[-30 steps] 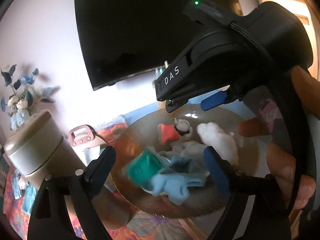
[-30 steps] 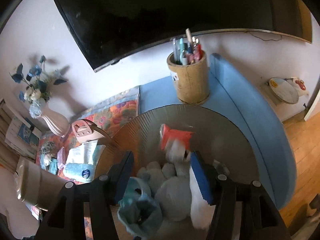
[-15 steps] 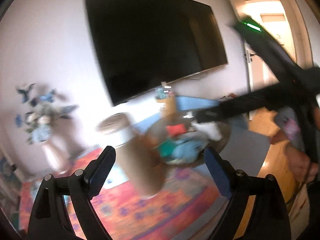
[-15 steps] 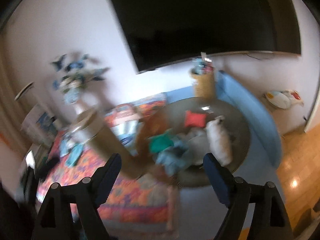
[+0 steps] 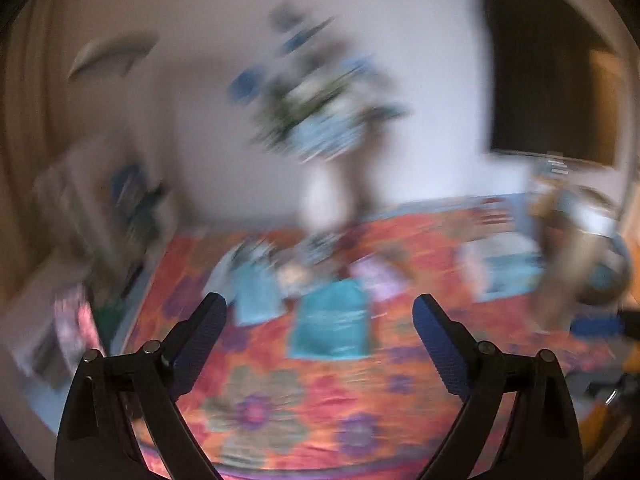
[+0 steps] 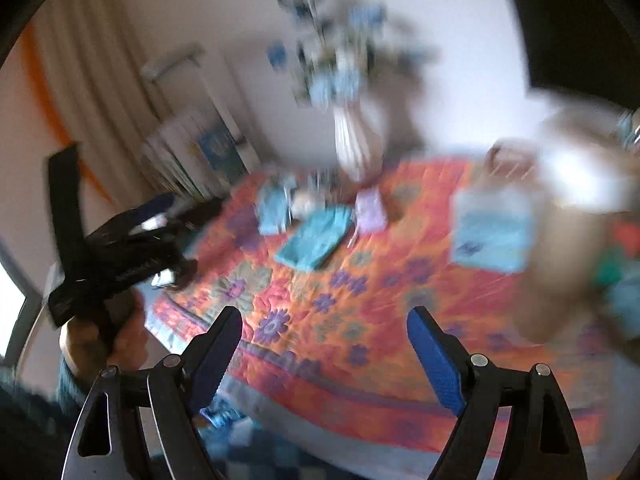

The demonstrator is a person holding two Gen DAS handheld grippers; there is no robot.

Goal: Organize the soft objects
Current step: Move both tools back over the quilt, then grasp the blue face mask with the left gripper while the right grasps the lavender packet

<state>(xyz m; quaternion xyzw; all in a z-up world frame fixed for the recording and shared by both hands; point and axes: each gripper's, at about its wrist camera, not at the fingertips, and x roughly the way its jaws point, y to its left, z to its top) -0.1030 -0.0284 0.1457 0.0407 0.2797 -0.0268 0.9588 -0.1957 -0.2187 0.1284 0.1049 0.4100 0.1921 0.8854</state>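
1. The left gripper (image 5: 316,312) stands with its blue-padded jaws wide apart and nothing between them.
2. The right gripper (image 6: 324,324) is also spread wide and empty; its jaws have just been opening.
3. Both views are blurred. Below the grippers lies an orange flowered cloth (image 6: 360,292) covering a surface.
4. A teal folded cloth (image 6: 314,242) lies towards the far edge of the flowered cloth, with a lilac piece (image 6: 370,210) just beside it and a light-blue piece (image 6: 274,206) near.
5. A white vase of blue flowers (image 6: 352,132) stands at the far edge.
6. At the right edge a round bowl (image 5: 608,256) shows dimly; its contents cannot be made out.
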